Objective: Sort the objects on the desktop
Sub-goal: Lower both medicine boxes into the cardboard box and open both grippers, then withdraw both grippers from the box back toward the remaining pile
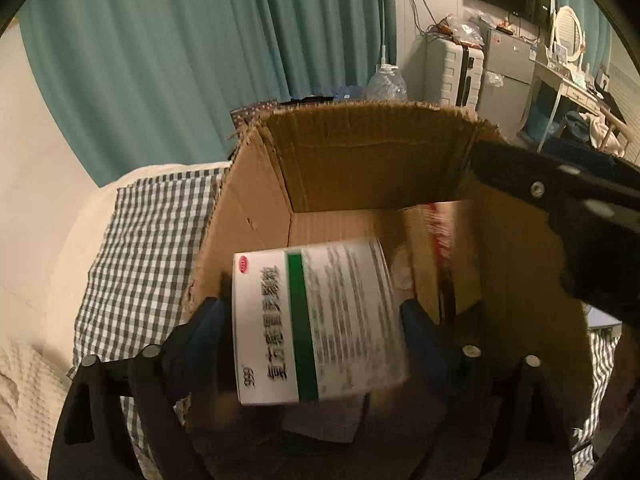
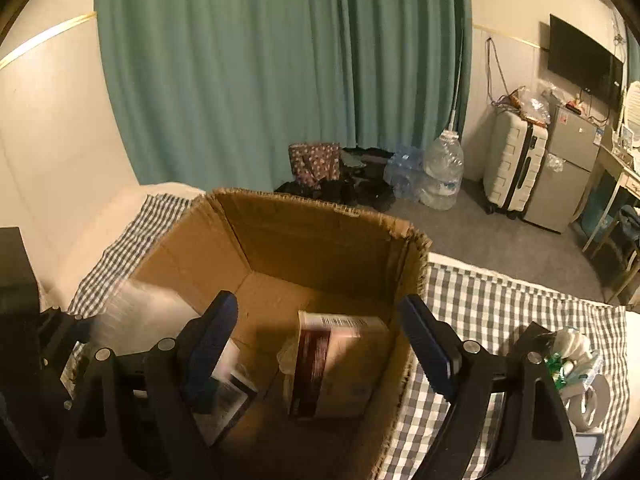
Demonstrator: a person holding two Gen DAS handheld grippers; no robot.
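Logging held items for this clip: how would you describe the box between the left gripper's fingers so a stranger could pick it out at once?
Find the open cardboard box on the checked cloth. Just above its opening, the left gripper holds a white carton between its blue fingers. A wide green stripe and a small red logo mark it out from the tan, dark-red-banded box in the box beneath the open right gripper.

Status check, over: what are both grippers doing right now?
Left gripper shut on white medicine box, over the cardboard box. Right gripper open, empty, above it. Red-and-tan packet already inside.
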